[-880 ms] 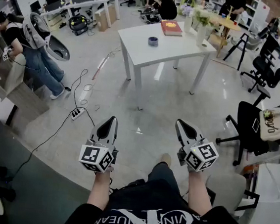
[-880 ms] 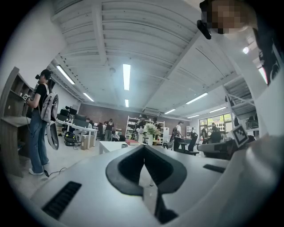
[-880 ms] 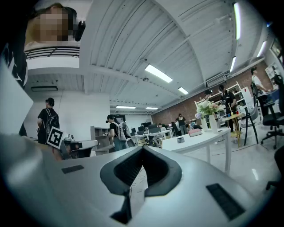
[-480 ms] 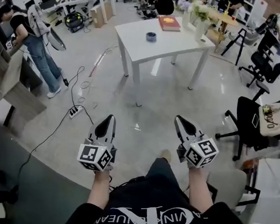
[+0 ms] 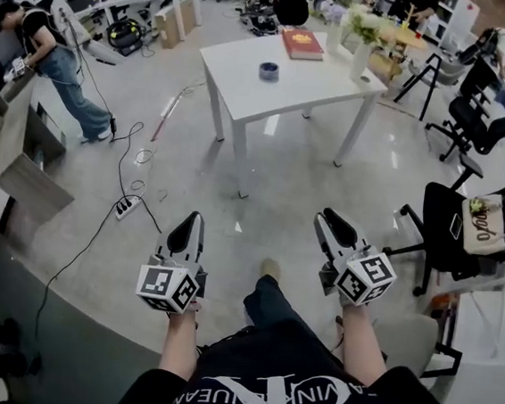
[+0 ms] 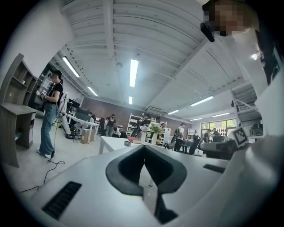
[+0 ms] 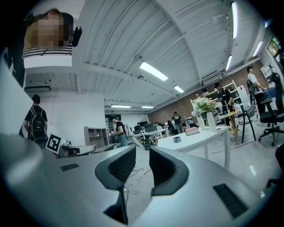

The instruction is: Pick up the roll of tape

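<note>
The roll of tape (image 5: 268, 71) is a small dark ring lying on a white table (image 5: 310, 84) far ahead across the floor. It also shows as a tiny ring in the left gripper view (image 6: 127, 143) and the right gripper view (image 7: 177, 139). My left gripper (image 5: 190, 220) is held level at waist height, its jaws closed tip to tip (image 6: 144, 147) on nothing. My right gripper (image 5: 327, 219) is level beside it, with a clear gap between its jaws (image 7: 142, 148) and nothing in it. Both are well short of the table.
A red book (image 5: 302, 43) and a vase of flowers (image 5: 362, 56) share the table. Cables and a power strip (image 5: 127, 206) lie on the floor at left. Office chairs (image 5: 454, 227) stand at right. A person (image 5: 47, 63) stands at a shelf at left.
The view has shifted a step forward over the floor and my foot has swung ahead. Both grippers keep the same pose in front of me.
</note>
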### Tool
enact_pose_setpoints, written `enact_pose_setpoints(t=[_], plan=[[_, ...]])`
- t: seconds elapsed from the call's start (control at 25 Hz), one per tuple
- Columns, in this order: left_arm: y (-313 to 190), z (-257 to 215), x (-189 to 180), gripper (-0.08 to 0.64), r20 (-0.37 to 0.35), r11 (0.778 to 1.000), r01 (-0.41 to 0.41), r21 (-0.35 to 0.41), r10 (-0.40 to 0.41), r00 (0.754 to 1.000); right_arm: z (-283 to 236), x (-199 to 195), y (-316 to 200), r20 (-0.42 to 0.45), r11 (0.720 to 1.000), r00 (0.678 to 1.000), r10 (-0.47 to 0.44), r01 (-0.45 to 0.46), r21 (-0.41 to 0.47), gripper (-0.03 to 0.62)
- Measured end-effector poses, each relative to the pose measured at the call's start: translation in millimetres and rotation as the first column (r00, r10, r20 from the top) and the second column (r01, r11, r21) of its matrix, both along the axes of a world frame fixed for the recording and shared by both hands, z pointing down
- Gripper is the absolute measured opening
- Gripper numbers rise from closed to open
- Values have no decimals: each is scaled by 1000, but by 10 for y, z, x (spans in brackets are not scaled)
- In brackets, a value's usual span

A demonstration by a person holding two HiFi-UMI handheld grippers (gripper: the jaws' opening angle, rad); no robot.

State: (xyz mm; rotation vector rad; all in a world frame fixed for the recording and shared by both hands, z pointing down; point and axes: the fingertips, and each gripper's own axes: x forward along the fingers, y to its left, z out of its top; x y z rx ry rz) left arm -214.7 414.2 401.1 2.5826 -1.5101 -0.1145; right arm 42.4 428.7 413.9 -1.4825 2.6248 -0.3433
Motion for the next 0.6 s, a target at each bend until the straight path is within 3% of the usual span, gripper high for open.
enact_pose_setpoints(t=[0.2, 0.6], plan=[[-443, 93, 66, 5, 28, 999, -18, -43, 19, 999, 87, 0, -543, 43, 999, 999, -12, 13, -33, 160], [-1451, 20, 233, 5, 34, 997, 12, -74, -9, 999, 88, 125, -1598, 44, 996, 996, -71, 74, -60, 186]])
